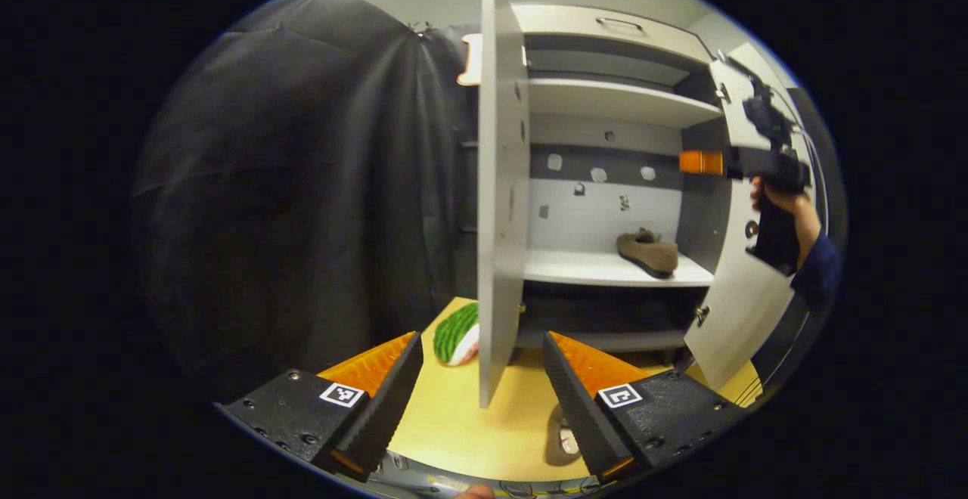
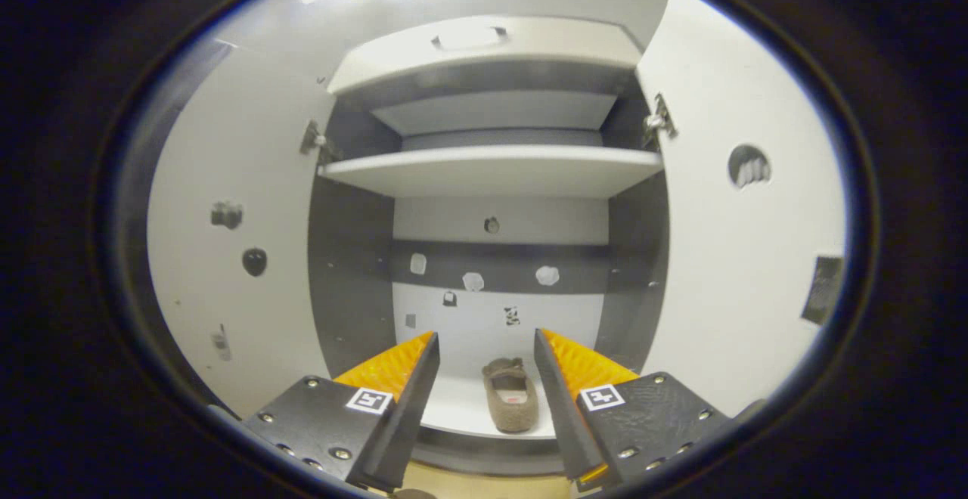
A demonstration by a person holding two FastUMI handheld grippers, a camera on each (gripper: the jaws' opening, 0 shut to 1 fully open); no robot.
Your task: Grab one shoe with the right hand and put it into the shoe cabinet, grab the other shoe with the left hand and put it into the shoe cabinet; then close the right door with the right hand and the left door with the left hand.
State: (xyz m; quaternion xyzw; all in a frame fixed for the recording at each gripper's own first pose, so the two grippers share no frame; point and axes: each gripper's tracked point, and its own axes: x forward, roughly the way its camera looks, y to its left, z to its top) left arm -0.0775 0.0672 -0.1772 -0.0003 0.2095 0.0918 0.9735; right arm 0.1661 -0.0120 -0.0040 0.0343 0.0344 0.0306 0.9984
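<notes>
Inside the shoe cabinet (image 2: pixel 491 170), one shoe (image 2: pixel 510 402) rests on the lower shelf at your right gripper's (image 2: pixel 484 378) twelve o'clock, while the second shoe (image 1: pixel 561 438) waits on the counter (image 1: pixel 469 423) at five o'clock from your left gripper (image 1: pixel 480 378); both grippers gape empty, doors open.

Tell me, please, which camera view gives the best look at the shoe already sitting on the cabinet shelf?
The right gripper view: the brown shoe lies straight ahead on the lower shelf, seen from above with its opening visible. The left gripper view shows the same shoe from the side, farther off, beside the open left door.
</notes>
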